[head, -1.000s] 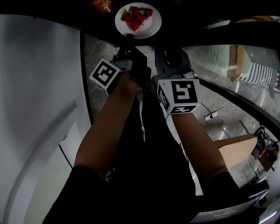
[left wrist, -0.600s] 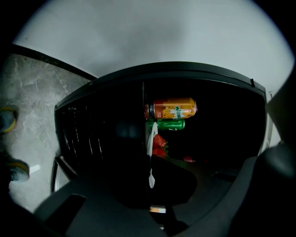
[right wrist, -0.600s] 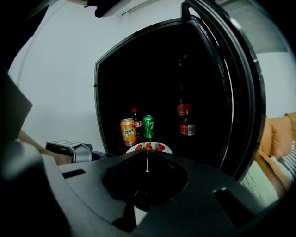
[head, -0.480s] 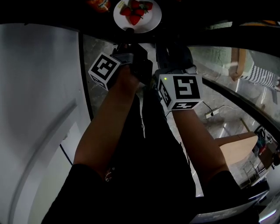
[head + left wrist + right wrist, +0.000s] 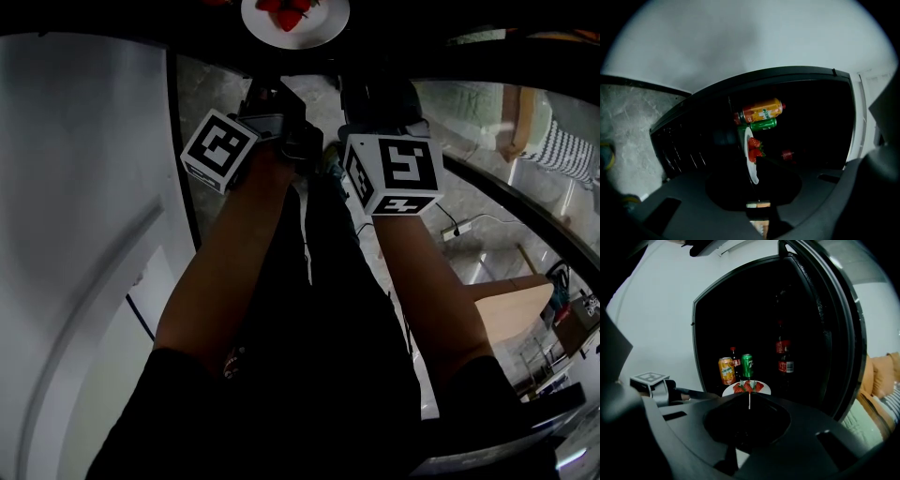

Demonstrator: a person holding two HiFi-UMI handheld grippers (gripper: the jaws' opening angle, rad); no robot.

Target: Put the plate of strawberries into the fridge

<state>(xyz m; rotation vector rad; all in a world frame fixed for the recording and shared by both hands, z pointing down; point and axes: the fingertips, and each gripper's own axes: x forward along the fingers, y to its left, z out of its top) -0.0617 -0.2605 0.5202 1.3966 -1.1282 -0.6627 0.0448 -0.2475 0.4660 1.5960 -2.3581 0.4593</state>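
left gripper view: left gripper (image 5: 756,185) fingers clenched on rim of plate of strawberries (image 5: 752,172), inside fridge (image 5: 787,77) beside orange can (image 5: 761,111); right gripper (image 5: 749,398) clenched, empty. risk: single-edge hold may sag, strawberries (image 5: 754,150) slide; plate may knock can.

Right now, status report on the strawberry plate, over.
Left gripper shut on plate rim. Right gripper shut, empty. Strawberries on plate, at open fridge mouth. Behind it: orange can, green can.

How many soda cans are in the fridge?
2. An orange can and a green can stand side by side behind the plate of strawberries. More cans may be hidden in the dark.
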